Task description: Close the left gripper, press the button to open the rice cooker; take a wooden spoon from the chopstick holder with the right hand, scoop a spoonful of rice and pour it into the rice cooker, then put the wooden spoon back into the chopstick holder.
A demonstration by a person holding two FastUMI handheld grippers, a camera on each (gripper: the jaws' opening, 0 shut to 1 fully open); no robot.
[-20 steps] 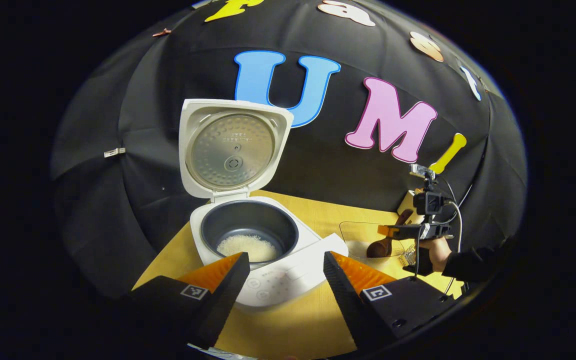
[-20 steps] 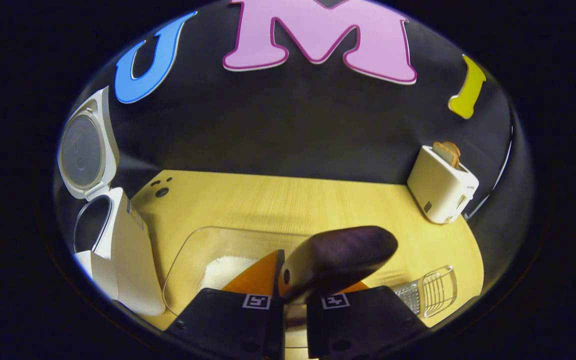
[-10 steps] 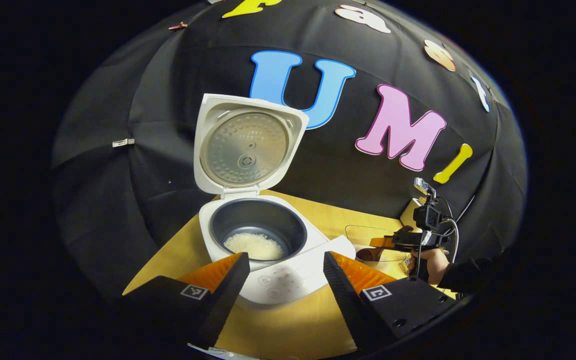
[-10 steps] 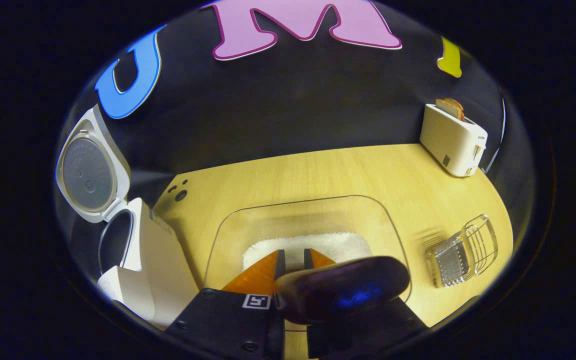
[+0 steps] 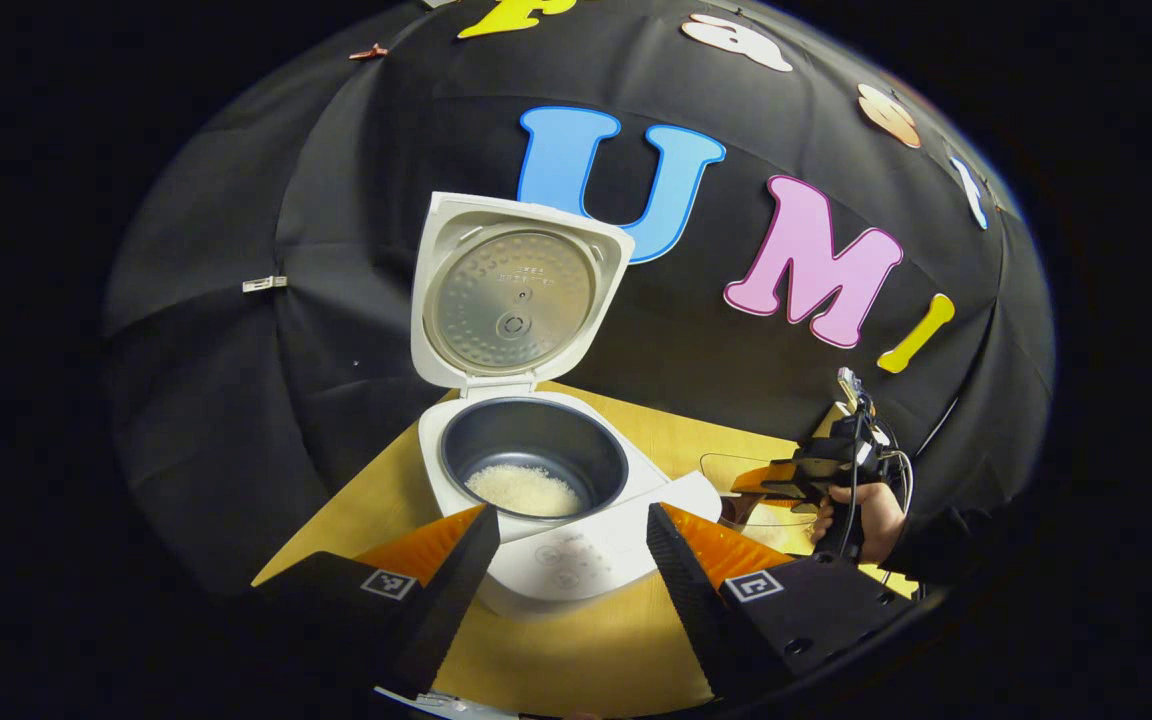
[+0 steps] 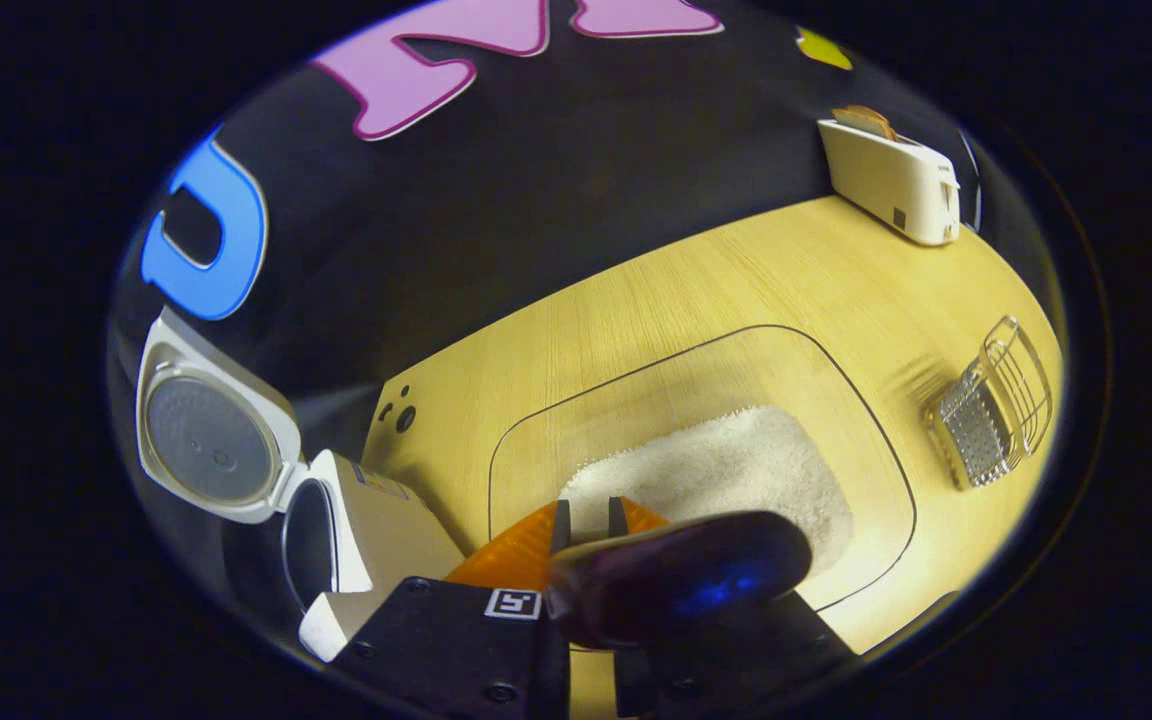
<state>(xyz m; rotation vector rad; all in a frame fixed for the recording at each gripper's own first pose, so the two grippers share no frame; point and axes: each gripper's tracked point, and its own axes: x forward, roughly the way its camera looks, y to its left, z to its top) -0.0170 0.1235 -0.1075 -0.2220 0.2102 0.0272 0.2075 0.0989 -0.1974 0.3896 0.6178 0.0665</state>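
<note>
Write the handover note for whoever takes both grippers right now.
Left gripper: open, hovering in front of the rice cooker.
Right gripper: shut on the wooden spoon, tilted down over the clear tray of rice.
Things: cooker lid stands open; some rice lies in the pot. The wire chopstick holder stands right of the tray.
Done: button pressed, spoon taken.
Left: scoop rice, pour it into the cooker, return the spoon to the holder.

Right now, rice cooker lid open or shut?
Open. In the left gripper view the lid stands upright behind the rice cooker, its metal inner plate facing the camera, and the dark pot is exposed with rice at the bottom.
</note>
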